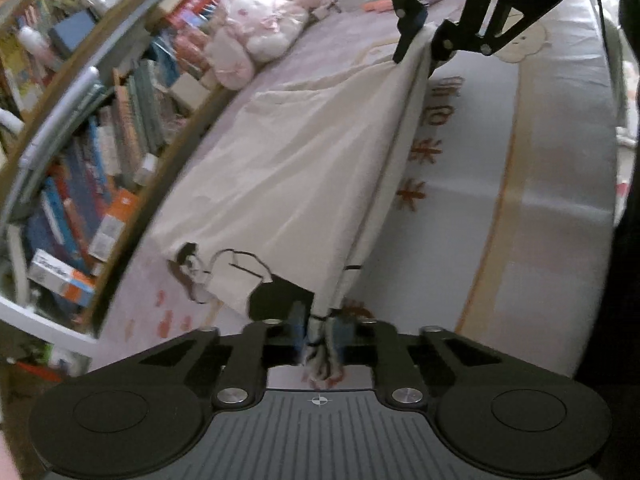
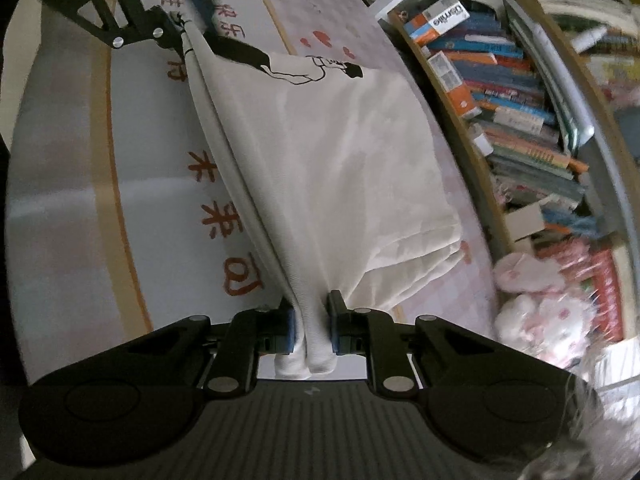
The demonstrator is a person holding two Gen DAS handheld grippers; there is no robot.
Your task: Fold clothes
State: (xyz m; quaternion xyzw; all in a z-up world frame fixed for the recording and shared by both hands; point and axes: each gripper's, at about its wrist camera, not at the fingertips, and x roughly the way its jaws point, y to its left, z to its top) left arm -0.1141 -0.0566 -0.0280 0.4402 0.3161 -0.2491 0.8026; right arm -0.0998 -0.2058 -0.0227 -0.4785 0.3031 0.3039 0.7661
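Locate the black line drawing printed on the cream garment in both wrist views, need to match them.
Left wrist: the drawing sits lower left of centre, just above the left gripper, shut on the cream garment.
Right wrist: the drawing sits upper centre, beside the far left gripper.
Shared landmark: the pink plush toy by the bookshelf.

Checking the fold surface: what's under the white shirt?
The white shirt, pinched along one edge by the left claw and right claw, drapes over a printed bedspread. Red characters show beside it; whatever lies beneath the cloth is covered.
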